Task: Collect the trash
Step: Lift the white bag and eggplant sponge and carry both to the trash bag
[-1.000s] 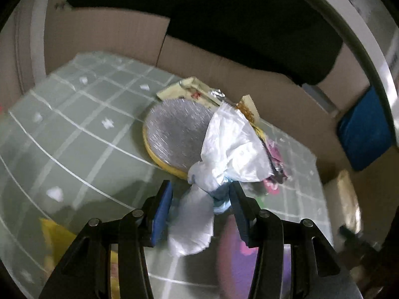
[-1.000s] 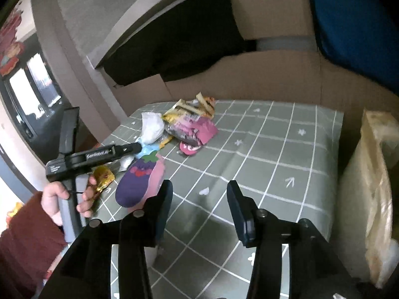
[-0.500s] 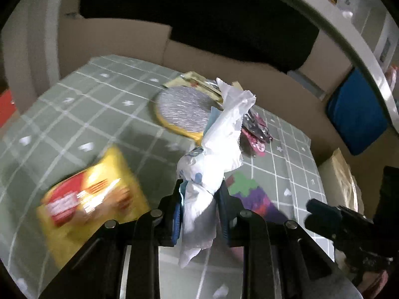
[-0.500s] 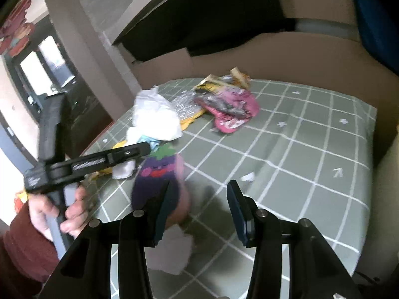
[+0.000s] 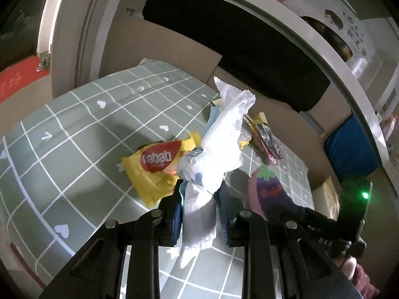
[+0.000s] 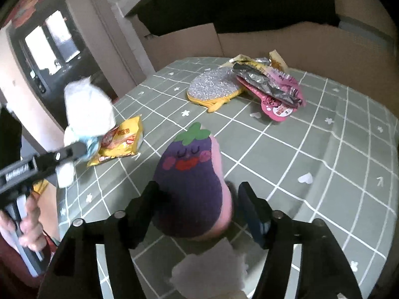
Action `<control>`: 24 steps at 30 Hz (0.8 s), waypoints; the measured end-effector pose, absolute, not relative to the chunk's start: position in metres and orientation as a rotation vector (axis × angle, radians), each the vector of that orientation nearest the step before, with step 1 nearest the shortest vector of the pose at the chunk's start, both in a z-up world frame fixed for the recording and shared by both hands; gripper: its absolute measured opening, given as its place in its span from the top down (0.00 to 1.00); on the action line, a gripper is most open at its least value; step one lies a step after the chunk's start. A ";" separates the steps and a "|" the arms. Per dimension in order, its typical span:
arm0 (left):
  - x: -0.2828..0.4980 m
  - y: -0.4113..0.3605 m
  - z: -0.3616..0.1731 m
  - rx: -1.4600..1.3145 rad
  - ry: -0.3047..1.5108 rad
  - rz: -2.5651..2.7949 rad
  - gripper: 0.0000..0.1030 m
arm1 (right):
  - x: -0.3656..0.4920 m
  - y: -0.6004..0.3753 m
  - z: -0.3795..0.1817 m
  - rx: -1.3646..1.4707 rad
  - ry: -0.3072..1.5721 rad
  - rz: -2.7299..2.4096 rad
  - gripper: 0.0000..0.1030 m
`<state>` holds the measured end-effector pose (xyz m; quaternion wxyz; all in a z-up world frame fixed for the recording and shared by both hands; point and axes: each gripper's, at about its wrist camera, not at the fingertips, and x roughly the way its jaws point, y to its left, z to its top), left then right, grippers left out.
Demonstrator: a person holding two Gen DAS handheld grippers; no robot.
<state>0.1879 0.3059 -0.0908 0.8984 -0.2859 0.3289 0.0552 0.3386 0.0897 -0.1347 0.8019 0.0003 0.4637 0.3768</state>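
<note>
My left gripper (image 5: 199, 199) is shut on a crumpled white plastic bag (image 5: 224, 139) and holds it above the green checked tablecloth (image 5: 74, 149). The bag also shows in the right wrist view (image 6: 86, 109), at the left. My right gripper (image 6: 197, 199) is open, its fingers on either side of a purple eggplant-shaped mitt (image 6: 192, 182) that lies on the cloth. A yellow snack wrapper (image 5: 154, 167) lies on the cloth under the bag. A crumpled white tissue (image 6: 209, 269) lies below the right gripper.
A silver and yellow round pad (image 6: 214, 89) and a pile of pink and foil wrappers (image 6: 271, 89) lie at the far side. Cardboard walls (image 6: 274, 42) border the cloth. A blue cushion (image 5: 351, 147) is at the right.
My left gripper has closed on the white bag and lifted it off the table. My right gripper has moved forward, and its open fingers now straddle the eggplant mitt.
</note>
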 end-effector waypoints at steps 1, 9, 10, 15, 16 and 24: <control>0.187 0.306 -0.092 -0.596 0.680 0.113 0.75 | 0.342 0.090 -0.137 0.032 1.015 0.816 0.34; 0.182 0.297 -0.089 -0.576 0.639 0.128 0.75 | 0.326 0.093 -0.107 -0.036 0.871 0.817 0.68; 0.182 0.295 -0.088 -0.574 0.632 0.136 0.75 | 0.322 0.093 -0.102 -0.054 0.843 0.805 0.69; 0.185 0.279 -0.076 -0.531 0.599 0.134 0.75 | 0.305 0.078 -0.074 -0.116 0.729 0.794 0.71; 0.187 0.271 -0.072 -0.513 0.594 0.133 0.75 | 0.302 0.072 -0.068 -0.123 0.707 0.785 0.71; 0.204 0.215 -0.046 -0.426 0.562 0.068 0.75 | 0.287 0.010 -0.036 -0.159 0.569 0.636 0.71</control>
